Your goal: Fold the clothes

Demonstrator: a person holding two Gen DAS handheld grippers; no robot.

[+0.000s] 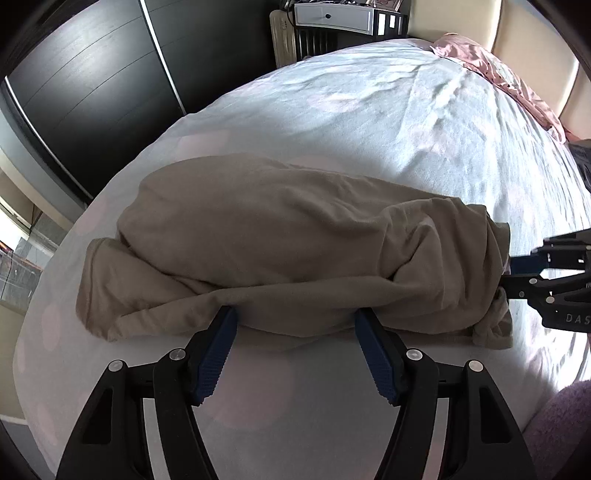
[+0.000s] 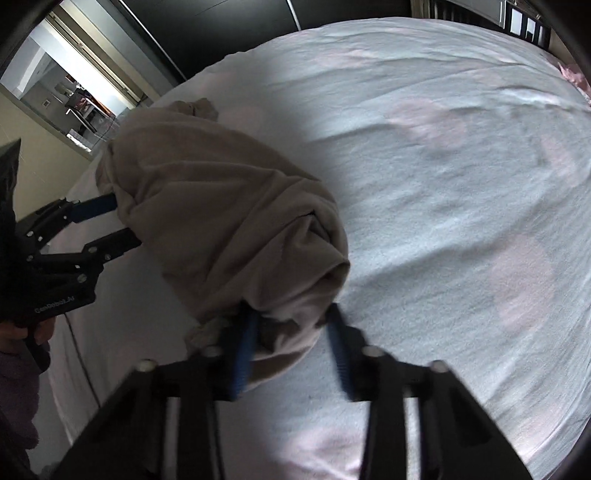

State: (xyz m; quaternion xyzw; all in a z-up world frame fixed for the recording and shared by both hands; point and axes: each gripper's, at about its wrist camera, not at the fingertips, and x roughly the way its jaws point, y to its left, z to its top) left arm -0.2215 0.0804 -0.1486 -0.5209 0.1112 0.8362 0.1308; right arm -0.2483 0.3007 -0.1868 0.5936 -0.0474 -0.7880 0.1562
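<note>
A beige garment lies bunched in a long roll on the bed's pale sheet. My left gripper is open, its blue-padded fingertips tucked under the garment's near edge. My right gripper is open too, its fingers astride the garment's right end. The right gripper also shows in the left wrist view at the garment's right end. The left gripper shows in the right wrist view, fingers spread against the cloth's side.
A pink cloth lies at the bed's far right by the headboard. A dark wardrobe stands beyond the bed's left side. A white drawer unit stands behind the bed. A doorway shows at left.
</note>
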